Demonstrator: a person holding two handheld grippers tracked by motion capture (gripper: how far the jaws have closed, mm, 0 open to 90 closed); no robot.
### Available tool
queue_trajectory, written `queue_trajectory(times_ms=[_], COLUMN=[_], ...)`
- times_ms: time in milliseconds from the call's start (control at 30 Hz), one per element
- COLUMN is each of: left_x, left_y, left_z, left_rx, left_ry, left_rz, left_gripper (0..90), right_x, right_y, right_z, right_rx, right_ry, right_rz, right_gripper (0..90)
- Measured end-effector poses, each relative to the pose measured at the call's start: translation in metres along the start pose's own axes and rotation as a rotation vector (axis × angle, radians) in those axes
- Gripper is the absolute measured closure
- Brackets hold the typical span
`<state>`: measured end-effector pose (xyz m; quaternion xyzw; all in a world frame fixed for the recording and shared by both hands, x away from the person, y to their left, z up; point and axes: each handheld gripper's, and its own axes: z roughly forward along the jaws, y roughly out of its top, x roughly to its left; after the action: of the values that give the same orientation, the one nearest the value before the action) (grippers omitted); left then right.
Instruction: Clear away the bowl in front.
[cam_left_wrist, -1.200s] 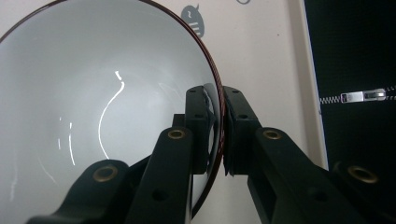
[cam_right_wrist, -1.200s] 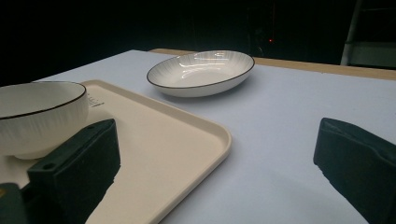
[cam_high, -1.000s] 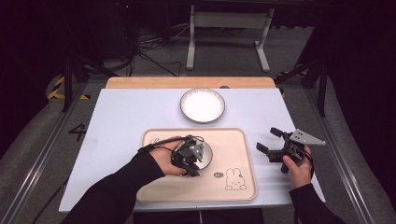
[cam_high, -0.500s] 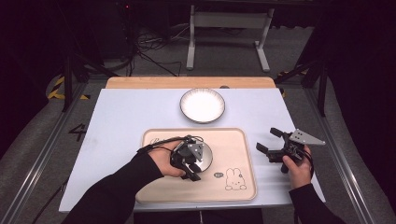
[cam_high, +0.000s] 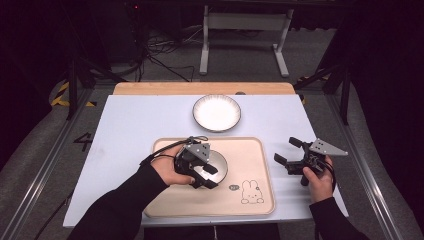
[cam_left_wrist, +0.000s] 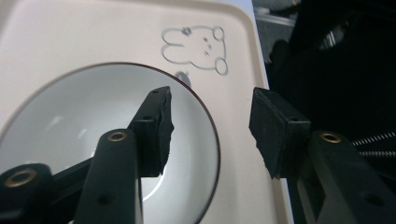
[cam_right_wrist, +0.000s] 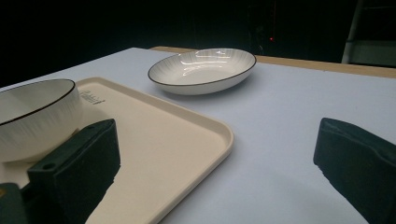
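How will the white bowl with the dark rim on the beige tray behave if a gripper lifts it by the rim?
The white bowl with the dark rim looks like glazed ceramic: probably stiff, fairly heavy, and breakable if dropped. Its glossy surface may slip between the pads of the left gripper, whose jaws have just been opening astride the rim. Held by one edge, it would likely tilt toward the beige tray.

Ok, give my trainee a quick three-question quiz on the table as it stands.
1. True or false: the plate lies on the tray.
2. What sits under the left gripper? A) the bowl on the tray B) a cup C) a spoon
3. Which drawing marks the tray's corner?

Key
1. False; it lies on the table, beyond the tray.
2. A; the jaws, just opening, straddle its rim without pressing it.
3. A rabbit.
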<state>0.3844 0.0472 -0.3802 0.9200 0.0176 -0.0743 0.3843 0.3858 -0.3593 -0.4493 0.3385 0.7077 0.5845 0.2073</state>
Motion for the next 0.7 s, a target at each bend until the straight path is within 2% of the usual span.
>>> queue_trajectory(times_ms=[200, 267, 433, 700], left_x=[0.002, 0.001, 0.000, 0.001], left_y=[-0.008, -0.012, -0.024, -0.044], left_z=[-0.015, -0.020, -0.032, -0.050], left_rx=[-0.113, -0.149, -0.216, -0.283], left_ry=[0.116, 0.153, 0.215, 0.327], left_rz=[-0.025, -0.025, -0.069, -0.133], left_gripper=[45.6, 41.5, 37.7, 33.7], right_x=[0.000, 0.000, 0.000, 0.000], right_y=[0.000, 0.000, 0.000, 0.000], right_z=[-0.001, -0.001, 0.000, 0.000], right_rx=[-0.002, -0.002, -0.001, 0.002], right_ry=[-0.003, -0.003, -0.003, -0.002], right_rz=[-0.001, -0.002, 0.000, 0.002], right_gripper=[1.1, 1.1, 1.1, 1.1])
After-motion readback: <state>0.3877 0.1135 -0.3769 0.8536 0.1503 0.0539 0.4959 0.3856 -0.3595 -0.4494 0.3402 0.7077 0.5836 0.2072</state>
